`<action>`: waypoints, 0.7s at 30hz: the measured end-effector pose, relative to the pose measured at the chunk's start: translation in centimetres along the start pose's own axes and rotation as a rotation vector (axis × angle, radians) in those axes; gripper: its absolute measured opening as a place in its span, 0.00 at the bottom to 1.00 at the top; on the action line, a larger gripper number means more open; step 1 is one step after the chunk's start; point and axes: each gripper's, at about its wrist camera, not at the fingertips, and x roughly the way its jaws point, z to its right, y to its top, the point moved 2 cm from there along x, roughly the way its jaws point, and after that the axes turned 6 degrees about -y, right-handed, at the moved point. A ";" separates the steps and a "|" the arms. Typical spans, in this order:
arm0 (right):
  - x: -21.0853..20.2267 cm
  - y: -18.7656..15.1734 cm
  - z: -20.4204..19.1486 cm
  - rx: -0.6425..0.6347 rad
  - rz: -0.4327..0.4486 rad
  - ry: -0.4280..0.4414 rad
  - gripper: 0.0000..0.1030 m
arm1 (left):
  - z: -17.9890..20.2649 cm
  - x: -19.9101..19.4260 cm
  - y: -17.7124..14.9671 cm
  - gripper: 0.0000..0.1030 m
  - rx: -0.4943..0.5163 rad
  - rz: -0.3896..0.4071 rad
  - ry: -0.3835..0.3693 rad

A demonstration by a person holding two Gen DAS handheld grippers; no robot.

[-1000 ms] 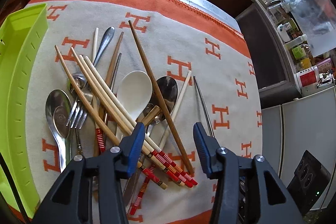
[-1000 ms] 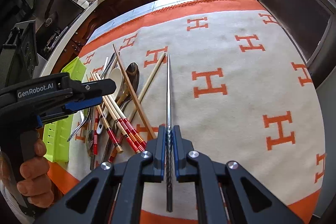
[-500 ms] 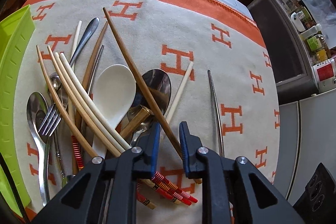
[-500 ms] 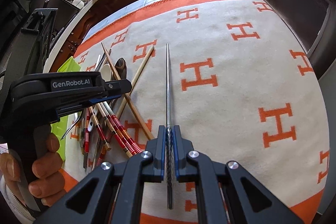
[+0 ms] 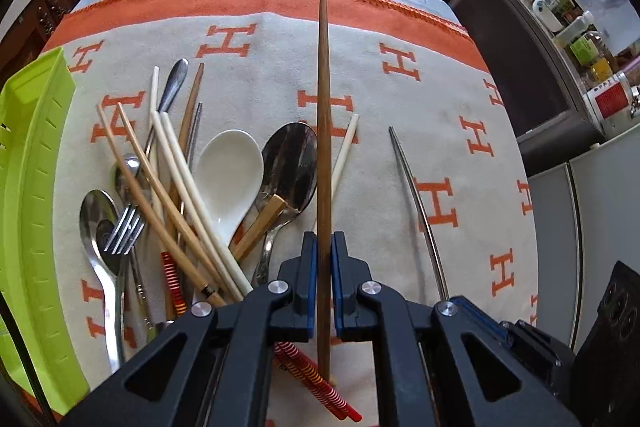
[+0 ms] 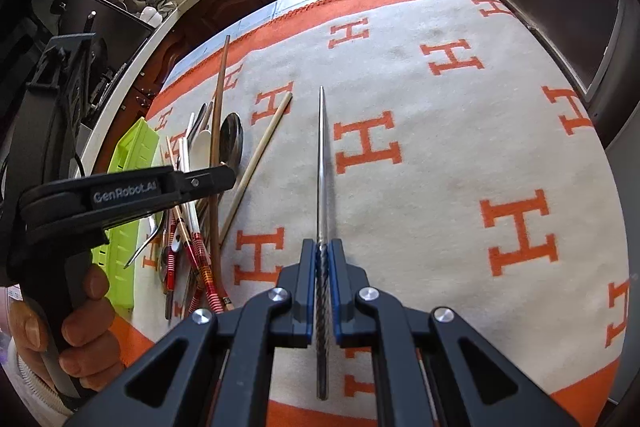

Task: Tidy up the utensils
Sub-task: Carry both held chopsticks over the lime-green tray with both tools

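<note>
My left gripper is shut on a dark brown wooden chopstick that points straight ahead, above the utensil pile. The pile holds a white ceramic spoon, a large metal spoon, a fork, pale chopsticks and red-striped chopsticks. My right gripper is shut on a metal chopstick, held over the cloth. That metal chopstick also shows in the left wrist view. The left gripper also shows in the right wrist view.
An orange-and-cream cloth with H marks covers the table. A lime green slotted tray stands at the left edge, also in the right wrist view. Dark cabinets and a cluttered counter lie beyond the table.
My left gripper has closed on the dark brown chopstick and lifted it out of the pile, turning it straight ahead. My right gripper still holds the metal chopstick, moved slightly.
</note>
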 end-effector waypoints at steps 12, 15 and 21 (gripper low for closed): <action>-4.4 1.4 -4.3 -0.035 0.090 0.087 0.06 | -6.3 -12.3 -2.3 0.04 0.054 0.072 0.027; -5.2 1.9 -6.6 -0.070 0.104 0.118 0.05 | -9.6 -15.2 -2.9 0.04 0.029 0.096 0.040; -5.1 2.9 -13.7 -0.182 0.078 0.187 0.05 | -17.1 -18.0 -3.4 0.04 -0.052 0.118 0.122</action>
